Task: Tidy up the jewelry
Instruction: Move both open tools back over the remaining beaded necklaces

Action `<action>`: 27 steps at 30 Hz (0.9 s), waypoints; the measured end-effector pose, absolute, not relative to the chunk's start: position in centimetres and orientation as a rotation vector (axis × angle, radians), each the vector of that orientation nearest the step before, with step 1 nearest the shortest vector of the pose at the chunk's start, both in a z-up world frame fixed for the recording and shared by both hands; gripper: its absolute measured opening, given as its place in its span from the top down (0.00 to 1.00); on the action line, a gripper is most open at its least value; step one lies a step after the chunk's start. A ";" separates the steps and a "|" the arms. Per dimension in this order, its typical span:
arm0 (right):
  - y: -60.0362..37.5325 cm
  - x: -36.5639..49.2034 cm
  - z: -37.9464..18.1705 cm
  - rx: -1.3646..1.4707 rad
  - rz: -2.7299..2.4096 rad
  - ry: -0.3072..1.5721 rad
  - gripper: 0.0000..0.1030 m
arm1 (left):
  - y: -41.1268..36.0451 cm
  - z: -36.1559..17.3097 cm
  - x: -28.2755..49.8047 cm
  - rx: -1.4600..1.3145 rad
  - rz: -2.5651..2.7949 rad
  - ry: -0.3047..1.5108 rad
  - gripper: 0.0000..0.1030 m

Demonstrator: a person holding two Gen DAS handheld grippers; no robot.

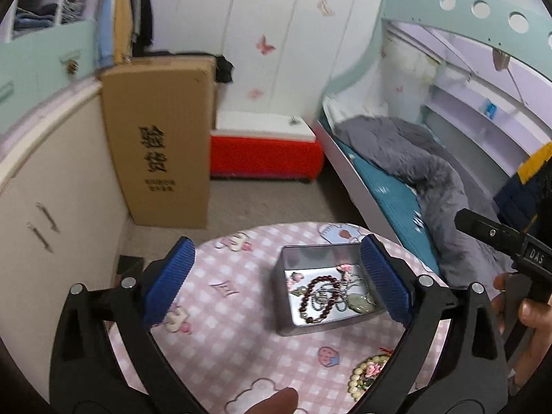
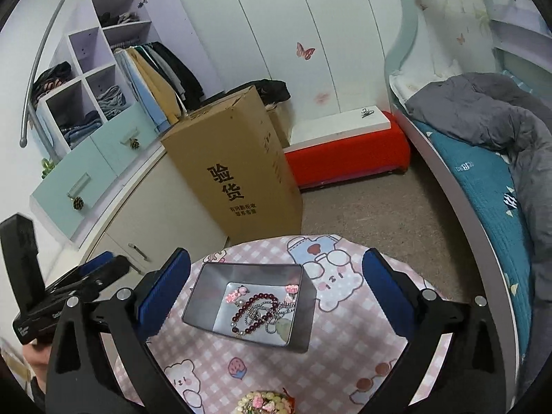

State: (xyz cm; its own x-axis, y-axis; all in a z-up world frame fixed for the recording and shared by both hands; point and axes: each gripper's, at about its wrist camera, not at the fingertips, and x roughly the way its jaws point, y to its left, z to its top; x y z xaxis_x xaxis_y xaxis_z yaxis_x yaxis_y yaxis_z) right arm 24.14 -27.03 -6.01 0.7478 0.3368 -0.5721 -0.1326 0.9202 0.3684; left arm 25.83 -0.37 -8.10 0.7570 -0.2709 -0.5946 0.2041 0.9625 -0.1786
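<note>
A grey metal tin (image 1: 288, 324) (image 2: 203, 289) stands on a small table with a pink checked cloth (image 1: 224, 355) (image 2: 345, 362). In it lie a dark red bead bracelet (image 1: 319, 281) (image 2: 257, 300), silver chains (image 2: 265, 314), a pale green pendant (image 1: 360, 302) (image 2: 283, 327) and pink hair clips (image 2: 236, 293). A cream bead bracelet with pink flowers (image 1: 365, 372) (image 2: 264, 402) lies on the cloth nearer to me. My left gripper (image 1: 276, 283) is open and empty above the table, left of the tin. My right gripper (image 2: 276, 289) is open and empty above the tin.
A tall cardboard box (image 2: 231, 176) stands on the floor beyond the table, next to a cream cabinet (image 1: 58, 186). A red bench with a white top (image 2: 345, 148) is against the wall. A bed with a grey blanket (image 2: 500, 127) runs along the right.
</note>
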 end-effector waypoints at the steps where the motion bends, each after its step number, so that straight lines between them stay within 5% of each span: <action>1: -27.2 23.8 -5.8 0.319 0.258 0.673 0.07 | -0.1 -7.8 25.0 -0.104 -0.247 0.645 0.08; 18: -26.5 17.2 -2.5 0.254 0.228 0.574 0.07 | -1.1 -4.3 16.0 0.031 -0.224 0.447 0.07; 27: -25.1 12.0 -2.3 0.139 0.124 0.516 0.07 | -1.3 -5.9 14.3 0.029 -0.239 0.485 0.07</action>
State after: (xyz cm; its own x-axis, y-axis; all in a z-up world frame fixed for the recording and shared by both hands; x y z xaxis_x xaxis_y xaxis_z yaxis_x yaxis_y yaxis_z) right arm 12.00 -25.13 -2.27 0.8629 0.1527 -0.4818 -0.0826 0.9831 0.1636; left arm 14.27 -1.29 -5.87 0.8573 -0.2202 -0.4653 0.2340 0.9718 -0.0288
